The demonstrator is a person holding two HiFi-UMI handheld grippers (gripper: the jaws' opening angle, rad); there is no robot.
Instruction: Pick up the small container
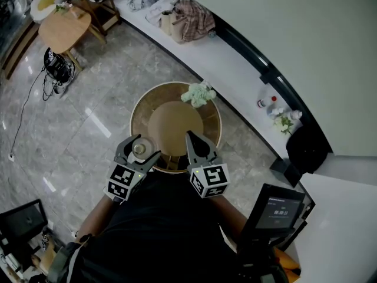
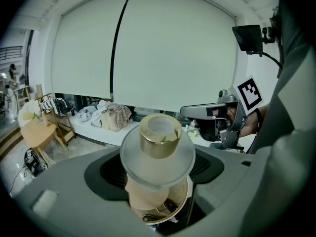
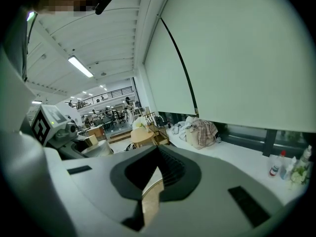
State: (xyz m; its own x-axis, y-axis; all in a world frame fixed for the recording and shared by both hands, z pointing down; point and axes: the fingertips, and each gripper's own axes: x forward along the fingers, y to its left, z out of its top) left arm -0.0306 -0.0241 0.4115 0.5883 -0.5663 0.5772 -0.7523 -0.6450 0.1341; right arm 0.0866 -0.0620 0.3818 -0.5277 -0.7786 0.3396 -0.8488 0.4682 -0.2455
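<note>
The small container (image 1: 139, 148) is a frosted glass jar with a gold collar (image 2: 158, 137). My left gripper (image 1: 139, 152) is shut on it, holding it above the near left rim of the round wooden table (image 1: 138, 108). In the left gripper view the jar fills the space between the jaws of that gripper (image 2: 158, 169), with the table's edge below it. My right gripper (image 1: 192, 141) is over the table's near edge, jaws together with nothing in them; in its own view this gripper (image 3: 155, 177) shows only a thin slit. The right gripper (image 2: 212, 111) also shows beside the jar.
A pale green bunch (image 1: 199, 93) lies on the table's far rim. A white ledge (image 1: 235, 58) along the wall carries clothes (image 1: 188, 16) and small bottles (image 1: 266, 102). A small wooden side table (image 1: 63, 28) stands far left. A screen on a stand (image 1: 280, 208) is at my right.
</note>
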